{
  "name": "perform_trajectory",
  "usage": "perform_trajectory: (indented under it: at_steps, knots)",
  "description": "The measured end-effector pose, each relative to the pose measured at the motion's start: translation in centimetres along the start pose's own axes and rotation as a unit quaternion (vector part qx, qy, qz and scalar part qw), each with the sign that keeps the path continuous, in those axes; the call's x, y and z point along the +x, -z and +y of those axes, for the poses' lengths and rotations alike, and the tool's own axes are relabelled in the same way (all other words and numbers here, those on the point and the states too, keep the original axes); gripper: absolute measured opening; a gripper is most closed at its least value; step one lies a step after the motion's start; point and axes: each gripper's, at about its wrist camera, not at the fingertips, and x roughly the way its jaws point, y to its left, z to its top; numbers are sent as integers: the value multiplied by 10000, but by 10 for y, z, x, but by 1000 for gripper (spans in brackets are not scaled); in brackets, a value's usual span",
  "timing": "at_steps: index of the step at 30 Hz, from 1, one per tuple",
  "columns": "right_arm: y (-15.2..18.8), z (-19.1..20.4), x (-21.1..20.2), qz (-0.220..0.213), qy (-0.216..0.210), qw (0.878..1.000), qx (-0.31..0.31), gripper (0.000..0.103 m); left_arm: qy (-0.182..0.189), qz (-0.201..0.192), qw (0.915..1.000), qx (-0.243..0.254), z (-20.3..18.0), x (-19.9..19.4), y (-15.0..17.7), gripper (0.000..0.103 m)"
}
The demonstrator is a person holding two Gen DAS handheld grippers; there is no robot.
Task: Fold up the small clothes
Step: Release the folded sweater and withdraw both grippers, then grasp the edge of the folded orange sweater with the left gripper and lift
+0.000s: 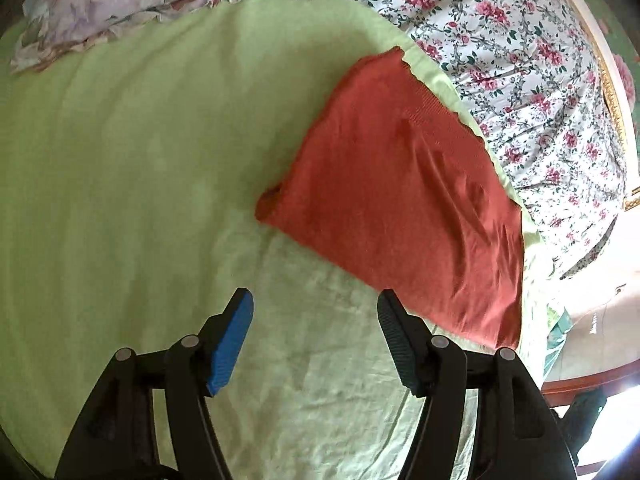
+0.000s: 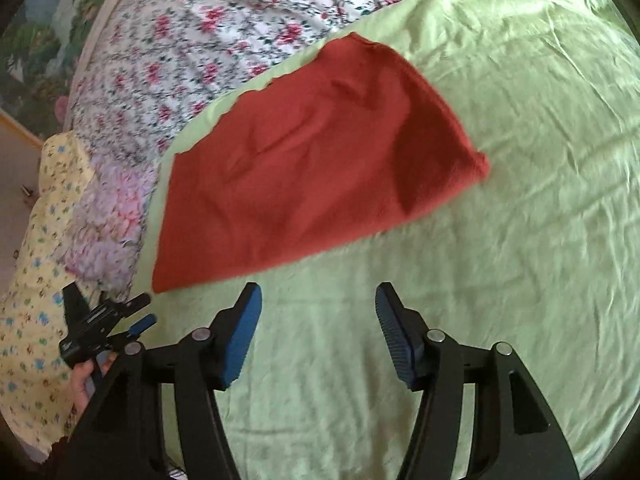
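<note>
A red garment [image 1: 400, 200] lies folded flat on the light green sheet [image 1: 140, 160], near the sheet's edge. In the left wrist view my left gripper [image 1: 314, 312] hovers just short of the garment's near edge, open, with only green sheet between its blue pads [image 1: 232, 344]. In the right wrist view the same red garment [image 2: 312, 168] lies ahead and slightly left of my right gripper [image 2: 318, 300], which is open and holds nothing. The left gripper [image 2: 140, 312] also shows at the lower left of that view, held by a hand [image 2: 86, 376] and pointing at the garment's near corner.
A white quilt with pink flowers [image 1: 540, 100] borders the green sheet [image 2: 500, 240] beyond the garment. A pale floral pillow [image 1: 120, 4] lies at the far side. A yellow patterned sleeve [image 2: 36, 280] is at the left edge. Wrinkled green sheet spreads around both grippers.
</note>
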Motion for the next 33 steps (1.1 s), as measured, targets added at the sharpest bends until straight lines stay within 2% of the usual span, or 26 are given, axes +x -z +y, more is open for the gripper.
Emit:
perform_trajectory:
  at_steps: [6, 9, 14, 17, 21, 23, 25, 27, 28, 31, 33]
  knots:
    - [8, 8, 12, 331, -107, 9991, -240, 63, 214, 0, 9992, -343, -12, 21, -9, 66]
    - [3, 14, 12, 333, -133, 9985, -418, 63, 392, -33, 9967, -705, -10, 34, -15, 70]
    - [-5, 14, 14, 406, -184, 9977, -515, 63, 476, -154, 9896, -1350, 1, 55, -28, 72]
    - [-10, 9, 16, 465, -171, 9975, -510, 63, 514, -362, 9849, -1613, 4, 63, -35, 72]
    - [-16, 2, 21, 529, -184, 9974, -446, 63, 357, -687, 9837, -1624, -2, 71, -48, 70]
    - [-20, 1, 23, 561, -202, 9973, -436, 63, 153, -764, 9861, -1466, -9, 77, -54, 58]
    - [-24, -1, 27, 587, -235, 9971, -425, 63, 136, -736, 9885, -1317, -14, 84, -60, 31]
    - [-28, -4, 29, 595, -262, 9971, -397, 63, 199, -755, 9893, -1236, -17, 85, -63, 20]
    - [-31, -6, 30, 593, -275, 9971, -391, 63, 156, -800, 9903, -1127, -22, 83, -63, 16]
    - [-40, -12, 30, 534, -281, 9975, -360, 63, -100, -1001, 9934, -554, -47, 71, -64, 13]
    - [-47, -17, 30, 500, -307, 9978, -299, 63, -53, -1147, 9931, -247, -62, 62, -65, 12]
